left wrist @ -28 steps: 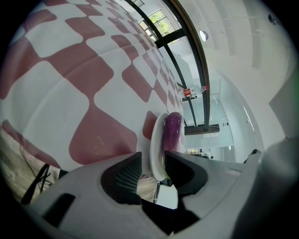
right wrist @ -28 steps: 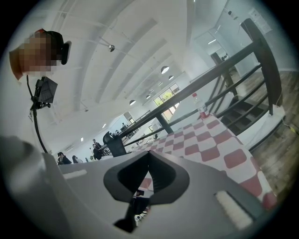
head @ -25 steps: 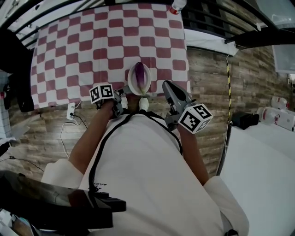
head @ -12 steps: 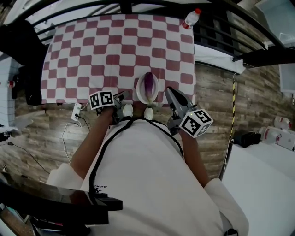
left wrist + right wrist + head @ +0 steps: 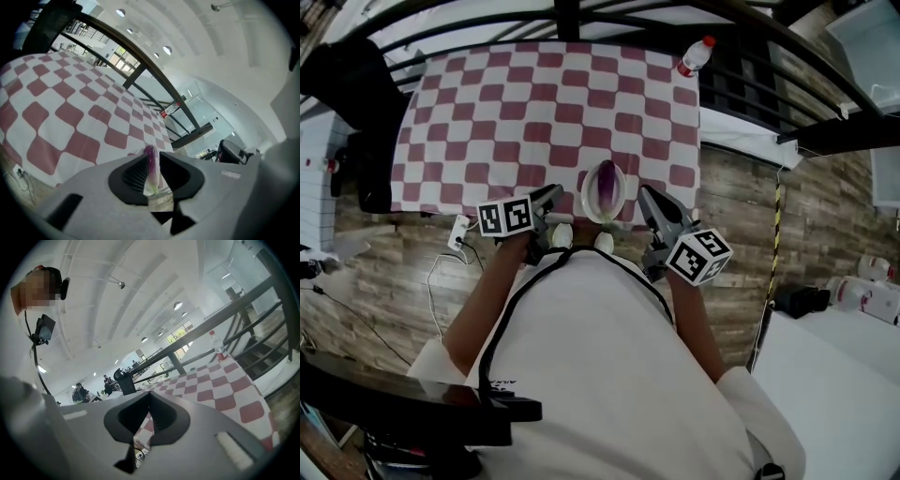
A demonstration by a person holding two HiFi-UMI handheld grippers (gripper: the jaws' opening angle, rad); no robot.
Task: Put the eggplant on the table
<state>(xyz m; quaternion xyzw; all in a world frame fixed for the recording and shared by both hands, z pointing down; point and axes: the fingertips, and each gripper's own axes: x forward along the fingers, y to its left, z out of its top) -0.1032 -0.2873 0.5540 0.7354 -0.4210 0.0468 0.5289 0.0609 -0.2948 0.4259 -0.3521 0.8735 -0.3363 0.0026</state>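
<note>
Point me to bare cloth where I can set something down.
The checkered cloth is bare across its far half and whole left side, up to the plate. A narrower strip is free right of the plate. Crowded: the near-edge middle, where the plate holds the eggplant, and the far right corner by the bottle.

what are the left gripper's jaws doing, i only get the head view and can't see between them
observer: in the left gripper view, the left gripper has just been closing its jaws. A narrow gap remains, and the eggplant shows through it, apparently not pinched.
operator: and the right one
observer: in the right gripper view, the right gripper has its jaw tips touching, with nothing held.
operator: anything in the distance
observer: the right gripper view shows people far off in the hall.
</note>
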